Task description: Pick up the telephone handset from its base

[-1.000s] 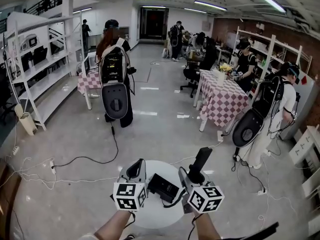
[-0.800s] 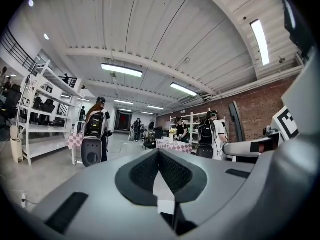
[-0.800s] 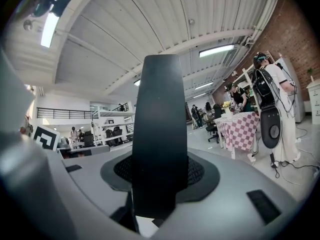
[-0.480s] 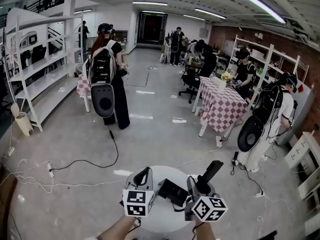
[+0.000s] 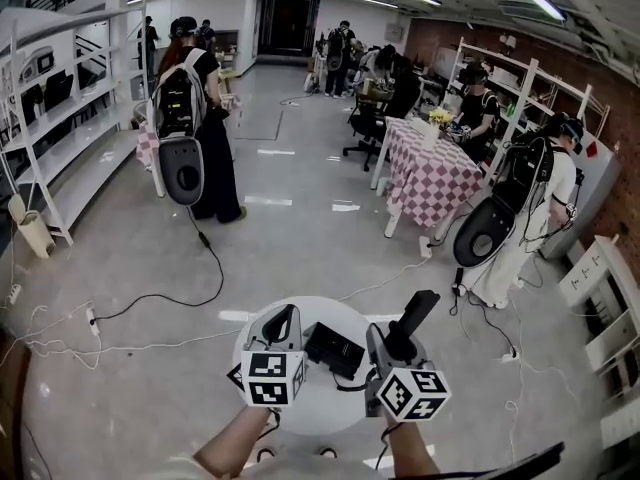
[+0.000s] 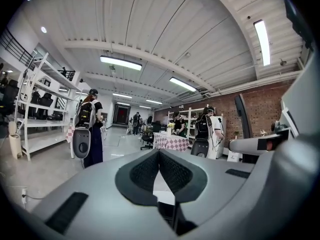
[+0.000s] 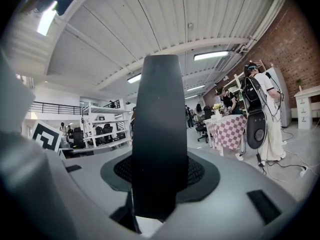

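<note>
Handset [image 5: 415,316] stands upright, clamped mid-shaft in right tool [image 5: 392,346], off the base [image 5: 333,349] on round worktop [image 5: 305,413]. Left tool [image 5: 283,320] closed, empty. Likely light, rigid, slick plastic; mid-shaft hold suits its balance.

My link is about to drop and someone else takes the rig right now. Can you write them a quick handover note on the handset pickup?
Left gripper: shut, nothing between its jaws, held to the left of the base.
Right gripper: shut on the telephone handset, which stands up out of it.
Base: on the round white table, between the two grippers, with no handset on it.
Done: the handset is off its base and in the air.
Left: nothing of the pickup itself, as far as I can judge; just keep the right grip steady.
</note>
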